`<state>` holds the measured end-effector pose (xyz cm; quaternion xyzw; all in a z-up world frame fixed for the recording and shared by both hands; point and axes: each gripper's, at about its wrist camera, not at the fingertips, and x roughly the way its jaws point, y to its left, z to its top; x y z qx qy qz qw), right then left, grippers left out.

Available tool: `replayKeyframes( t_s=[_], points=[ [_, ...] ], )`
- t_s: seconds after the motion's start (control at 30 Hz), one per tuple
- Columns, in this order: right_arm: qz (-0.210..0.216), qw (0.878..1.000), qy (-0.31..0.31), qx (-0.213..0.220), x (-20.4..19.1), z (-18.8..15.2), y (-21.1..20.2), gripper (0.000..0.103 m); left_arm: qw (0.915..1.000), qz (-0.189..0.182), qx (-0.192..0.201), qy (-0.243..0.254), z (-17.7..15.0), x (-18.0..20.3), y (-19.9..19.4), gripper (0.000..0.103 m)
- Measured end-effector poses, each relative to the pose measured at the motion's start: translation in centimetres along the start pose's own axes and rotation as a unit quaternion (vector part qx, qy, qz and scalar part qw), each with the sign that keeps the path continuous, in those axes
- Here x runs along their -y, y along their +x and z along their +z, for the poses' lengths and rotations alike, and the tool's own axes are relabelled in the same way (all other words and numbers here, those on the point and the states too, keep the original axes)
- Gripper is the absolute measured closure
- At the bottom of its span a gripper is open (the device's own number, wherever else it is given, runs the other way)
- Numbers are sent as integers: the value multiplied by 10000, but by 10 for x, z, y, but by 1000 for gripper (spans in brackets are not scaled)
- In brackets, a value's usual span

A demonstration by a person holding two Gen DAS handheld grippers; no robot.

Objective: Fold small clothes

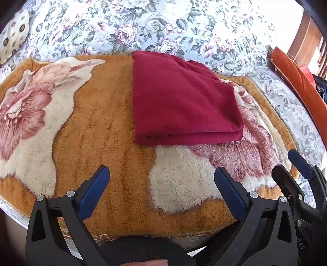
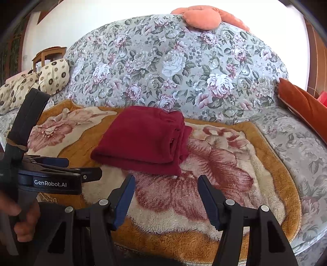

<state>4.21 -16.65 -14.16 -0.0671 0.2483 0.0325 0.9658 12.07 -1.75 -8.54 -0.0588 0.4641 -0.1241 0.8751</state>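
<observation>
A dark red garment (image 1: 181,102) lies folded into a thick rectangle on an orange plush mat with big pink flowers (image 1: 106,122). In the right wrist view the same garment (image 2: 143,141) shows its stacked layers on the right side, resting on the mat (image 2: 235,163). My left gripper (image 1: 161,174) hovers open over the mat, short of the garment's near fold, with nothing between its fingers. My right gripper (image 2: 166,182) is open too, just in front of the garment's near right corner and not touching it. The left gripper (image 2: 61,163) appears side-on at the left, held by a hand (image 2: 22,216).
The mat lies on a sofa seat with a grey floral cover (image 2: 173,67). A cream patterned cushion (image 2: 53,75) sits far left and an orange cushion (image 2: 302,102) at the right end. A peach cushion (image 2: 202,17) rests on the backrest. The right gripper's fingers (image 1: 298,161) show at the left wrist view's right edge.
</observation>
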Motion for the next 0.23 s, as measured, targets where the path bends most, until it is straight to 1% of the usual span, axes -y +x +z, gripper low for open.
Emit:
replayKeyframes(
  t_s=[0.13, 0.23],
  points=[
    [-2, 10000, 4, -10, -1, 0, 0, 42, 9997, -50, 175, 182, 0, 5, -5, 1],
    [19, 10000, -1, -29, 0, -1, 1, 42, 9993, 68, 209, 290, 0, 9, -6, 1]
  ],
)
